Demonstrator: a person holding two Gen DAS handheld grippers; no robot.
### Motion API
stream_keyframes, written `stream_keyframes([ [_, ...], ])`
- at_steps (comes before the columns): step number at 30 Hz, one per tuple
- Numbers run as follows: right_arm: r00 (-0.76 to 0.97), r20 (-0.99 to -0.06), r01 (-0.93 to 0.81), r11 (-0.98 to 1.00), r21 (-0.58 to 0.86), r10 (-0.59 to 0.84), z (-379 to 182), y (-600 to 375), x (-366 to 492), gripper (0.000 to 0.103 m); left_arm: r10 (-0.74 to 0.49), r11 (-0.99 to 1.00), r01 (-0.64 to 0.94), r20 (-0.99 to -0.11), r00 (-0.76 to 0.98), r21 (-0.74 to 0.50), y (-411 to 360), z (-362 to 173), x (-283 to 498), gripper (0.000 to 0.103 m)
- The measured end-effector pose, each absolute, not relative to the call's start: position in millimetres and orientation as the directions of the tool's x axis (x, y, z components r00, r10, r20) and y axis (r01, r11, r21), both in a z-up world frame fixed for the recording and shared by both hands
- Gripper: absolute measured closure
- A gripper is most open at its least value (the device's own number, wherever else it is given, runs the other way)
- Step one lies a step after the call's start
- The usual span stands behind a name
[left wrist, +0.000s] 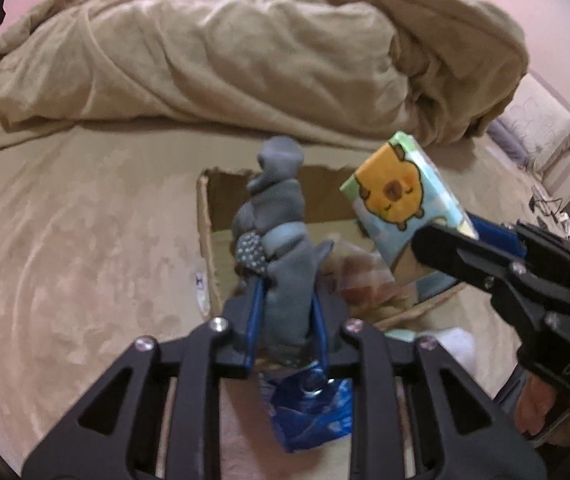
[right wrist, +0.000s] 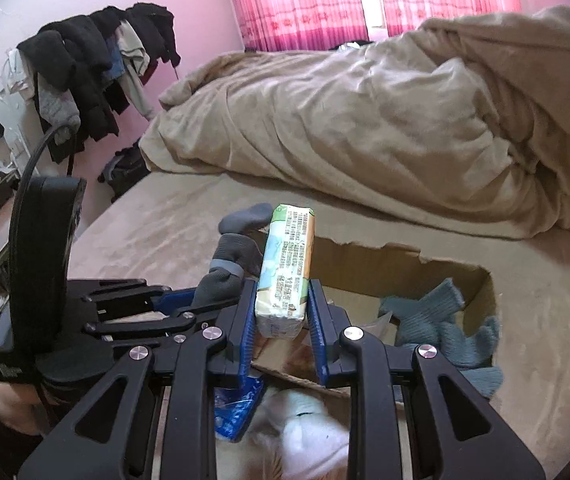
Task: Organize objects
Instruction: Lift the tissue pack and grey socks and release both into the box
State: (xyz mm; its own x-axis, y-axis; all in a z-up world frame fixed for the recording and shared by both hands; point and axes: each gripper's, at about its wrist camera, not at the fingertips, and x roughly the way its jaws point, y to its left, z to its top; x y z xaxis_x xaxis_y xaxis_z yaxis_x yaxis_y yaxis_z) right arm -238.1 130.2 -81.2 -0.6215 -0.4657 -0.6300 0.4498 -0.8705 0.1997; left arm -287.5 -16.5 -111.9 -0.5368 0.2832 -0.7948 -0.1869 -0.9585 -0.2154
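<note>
A rolled grey sock bundle (left wrist: 281,240) stands upright, clenched between the blue pads of your left tool (left wrist: 285,300), while your right tool (right wrist: 281,308) grips a small tissue pack (right wrist: 287,272) printed with an orange cartoon animal, pinching it by its lower end so the pack tilts up and away. You hold both items raised over a torn-edged cardboard box (right wrist: 385,264) that sits open on the bed (left wrist: 85,220), seemingly poised so each can be dropped in once it is over a free spot. Inside the box, light blue knitted gloves (right wrist: 445,320) lie against the right wall, with crinkled wrappers nearer the middle; a blue foil packet (left wrist: 309,412) and something white and fluffy (right wrist: 305,432) lie at the near edge, beneath your tools. Beyond the box, a tan duvet (right wrist: 365,120) is bunched along the bed's far side, and dark clothes (right wrist: 97,72) hang by the pink wall.
</note>
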Motion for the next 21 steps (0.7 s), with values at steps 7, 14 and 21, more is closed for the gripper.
stream_keyframes([
  [7,-0.588,-0.663,0.419,-0.876,0.24,-0.463,-108.2,129.9,-255.8,0.078,0.268,-0.963,-0.141,-0.797,-0.541,-0.229,-22.4,-112.5,-289.8,0.068],
  [14,-0.547,-0.698,0.415,-0.874,0.253,-0.462,-128.0,118.2,-258.3,0.077,0.265,-0.963,-0.118,-0.786,-0.559,-0.241,-25.1,-105.3,-269.1,0.067],
  [21,-0.517,-0.745,0.391,-0.89,0.234,-0.422,-140.0,105.2,-261.0,0.077,0.232,-0.967,-0.056,-0.762,-0.605,-0.25,-40.5,-88.8,-238.2,0.046],
])
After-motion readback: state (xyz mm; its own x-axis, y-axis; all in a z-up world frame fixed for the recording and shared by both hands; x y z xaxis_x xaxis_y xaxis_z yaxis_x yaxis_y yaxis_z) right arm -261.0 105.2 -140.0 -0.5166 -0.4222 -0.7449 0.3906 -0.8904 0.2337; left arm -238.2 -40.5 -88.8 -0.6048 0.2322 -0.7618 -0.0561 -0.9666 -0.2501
